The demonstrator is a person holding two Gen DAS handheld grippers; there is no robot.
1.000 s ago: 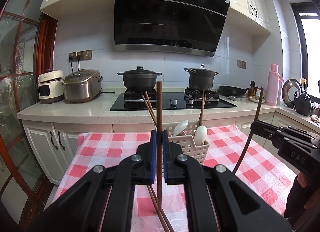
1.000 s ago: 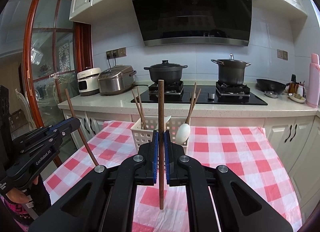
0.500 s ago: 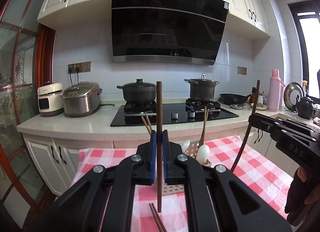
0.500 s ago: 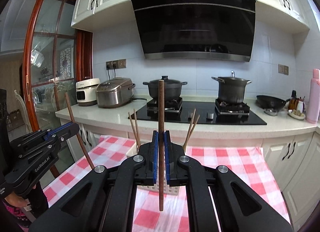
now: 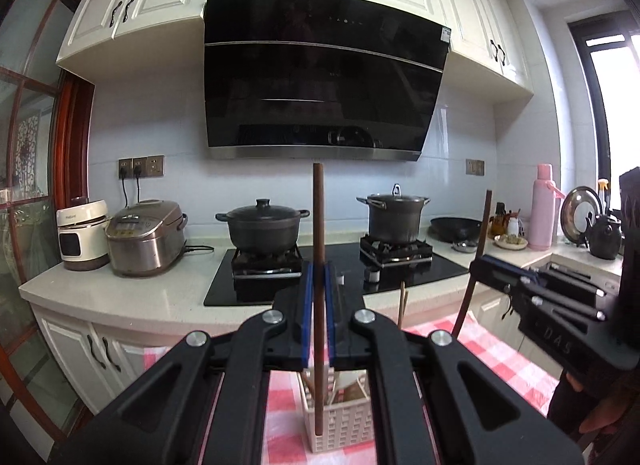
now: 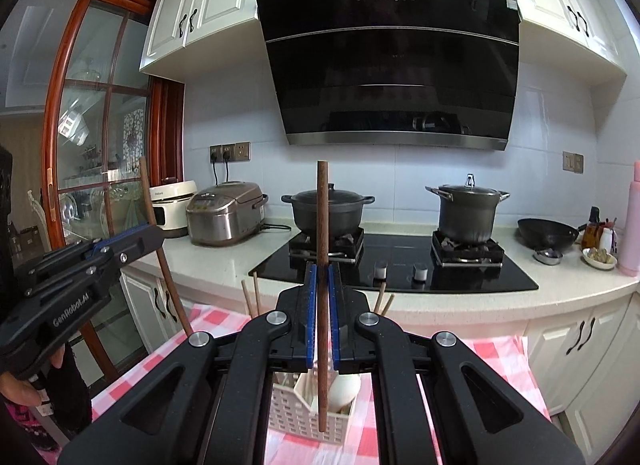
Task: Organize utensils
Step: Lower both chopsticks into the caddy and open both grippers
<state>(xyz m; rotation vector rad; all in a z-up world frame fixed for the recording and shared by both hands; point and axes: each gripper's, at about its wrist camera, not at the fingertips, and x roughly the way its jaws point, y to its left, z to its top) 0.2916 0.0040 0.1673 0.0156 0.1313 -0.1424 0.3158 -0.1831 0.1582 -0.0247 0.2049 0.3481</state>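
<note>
Brown wood in both grips: I count two chopsticks in hand, one per side. My left tongs [image 5: 318, 313] are pinching one dark chopstick [image 5: 318, 225] upright between the blue pads, its lower tip hanging in front of the white slotted basket [image 5: 340, 429]. My right tongs [image 6: 322, 313] are clamped on the second chopstick [image 6: 322, 217], also upright, its tip low over the same basket [image 6: 296, 417].

That basket stands on the red-and-white checked cloth [image 6: 492, 381], near me, in front of the kitchen counter [image 6: 224, 265]. Inside it I make out one white spoon [image 6: 345, 389] and four lighter chopstick tops poking up, two on the left [image 6: 250, 297], two on the right [image 6: 384, 301].

Further back: two dark pots on the black hob, one left [image 6: 327, 211] and one right [image 6: 467, 211]. Two cookers sit at far left, one steel [image 6: 226, 213], one white [image 6: 172, 207]. One black pan [image 6: 547, 233] at far right, beside one pink flask [image 5: 543, 209].
</note>
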